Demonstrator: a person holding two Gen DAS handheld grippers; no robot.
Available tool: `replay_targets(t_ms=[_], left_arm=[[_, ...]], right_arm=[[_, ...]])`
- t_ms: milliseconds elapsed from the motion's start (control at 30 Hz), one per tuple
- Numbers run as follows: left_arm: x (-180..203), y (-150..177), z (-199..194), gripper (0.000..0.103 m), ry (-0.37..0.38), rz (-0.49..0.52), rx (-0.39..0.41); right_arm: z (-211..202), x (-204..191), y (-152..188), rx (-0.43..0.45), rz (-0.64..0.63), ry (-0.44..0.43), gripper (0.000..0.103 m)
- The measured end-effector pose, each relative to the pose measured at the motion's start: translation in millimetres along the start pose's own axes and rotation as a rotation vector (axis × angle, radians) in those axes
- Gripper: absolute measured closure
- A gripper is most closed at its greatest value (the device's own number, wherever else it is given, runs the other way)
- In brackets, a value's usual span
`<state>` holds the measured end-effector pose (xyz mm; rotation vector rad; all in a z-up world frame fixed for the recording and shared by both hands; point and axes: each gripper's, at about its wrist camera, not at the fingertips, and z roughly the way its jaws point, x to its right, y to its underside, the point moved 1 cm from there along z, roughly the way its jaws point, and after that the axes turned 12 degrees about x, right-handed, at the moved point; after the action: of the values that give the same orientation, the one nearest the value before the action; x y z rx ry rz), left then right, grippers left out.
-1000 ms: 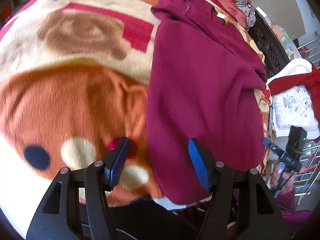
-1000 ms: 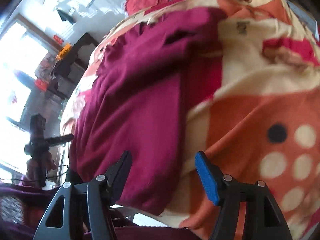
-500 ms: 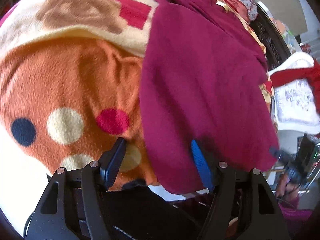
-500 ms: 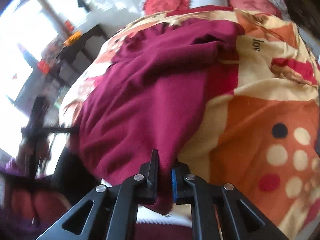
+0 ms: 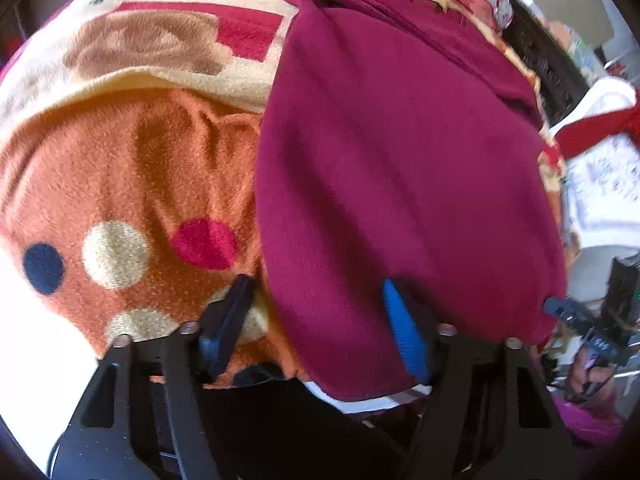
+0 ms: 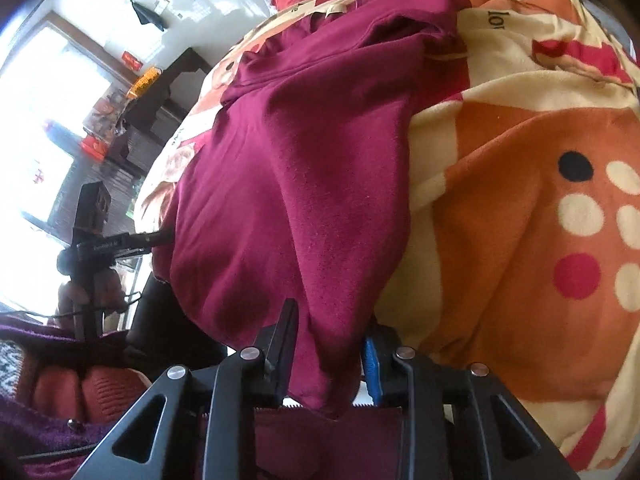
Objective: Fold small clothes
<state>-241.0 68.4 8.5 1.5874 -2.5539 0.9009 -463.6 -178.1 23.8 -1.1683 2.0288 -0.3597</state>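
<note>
1. left wrist view: the left gripper (image 5: 316,320) was spread wide at the bottom centre of the frame, its black finger on the orange fleece blanket with spots (image 5: 120,184) and its blue-padded finger lying against the lower hem of the dark maroon knit garment (image 5: 400,160). nothing was caught between the fingers. to do this step well, i judged it should straddle the near hem corner, take both fabric layers and pinch only after the pads passed the edge, so the blanket pile was not picked up with it.
2. left wrist view: the garment lay flat on the blanket through the centre and right of the frame, long axis running from the bottom hem to the upper centre, where the neckline with a pale label sat. the other gripper's handle showed at the lower right.
3. right wrist view: the right gripper (image 6: 328,344) was at the bottom centre, fingers clenched on the other hem corner of the same garment (image 6: 304,168), with cloth bunched between them. a level lift matched to the left side would likely keep the hem straight.
4. right wrist view: the garment ran from the bottom centre up to the collar at the upper centre, resting on the blanket (image 6: 520,240).
</note>
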Motion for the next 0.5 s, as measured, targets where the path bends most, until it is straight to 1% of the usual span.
replay_targets(t_ms=[33, 67, 100, 133, 167, 200, 267, 333, 400, 433, 500], left_arm=[[1, 1, 0, 0.047, -0.01, 0.01, 0.001], [1, 1, -1, 0.057, -0.014, 0.012, 0.0], [3, 1, -1, 0.07, -0.013, 0.014, 0.001], [4, 2, -2, 0.077, -0.014, 0.024, 0.006], [7, 3, -4, 0.089, -0.014, 0.04, 0.012], [15, 4, -5, 0.093, 0.007, 0.055, 0.021], [18, 5, -10, 0.094, 0.021, 0.069, 0.035], [15, 5, -22, 0.094, 0.071, 0.073, 0.048], [8, 2, -41, 0.094, 0.123, 0.074, 0.082], [5, 0, -44, 0.094, 0.133, 0.071, 0.087], [-3, -4, -48, 0.095, 0.132, 0.054, 0.093]], right_arm=[[0, -1, 1, 0.003, -0.006, 0.0, 0.076], [0, -3, 3, 0.006, -0.023, 0.007, 0.077], [0, -7, 3, 0.01, -0.047, 0.014, 0.08], [0, -11, 1, 0.014, -0.062, 0.018, 0.09], [-2, -13, 1, 0.019, -0.07, 0.019, 0.091], [-4, -15, 0, 0.023, -0.076, 0.02, 0.091], [-8, -20, -1, 0.03, -0.084, 0.015, 0.093], [-15, -24, -1, 0.028, -0.075, -0.009, 0.093], [-24, -29, -2, 0.024, -0.065, -0.064, 0.093], [-30, -33, -3, 0.028, -0.071, -0.097, 0.093], [-34, -36, -5, 0.039, -0.076, -0.114, 0.093]])
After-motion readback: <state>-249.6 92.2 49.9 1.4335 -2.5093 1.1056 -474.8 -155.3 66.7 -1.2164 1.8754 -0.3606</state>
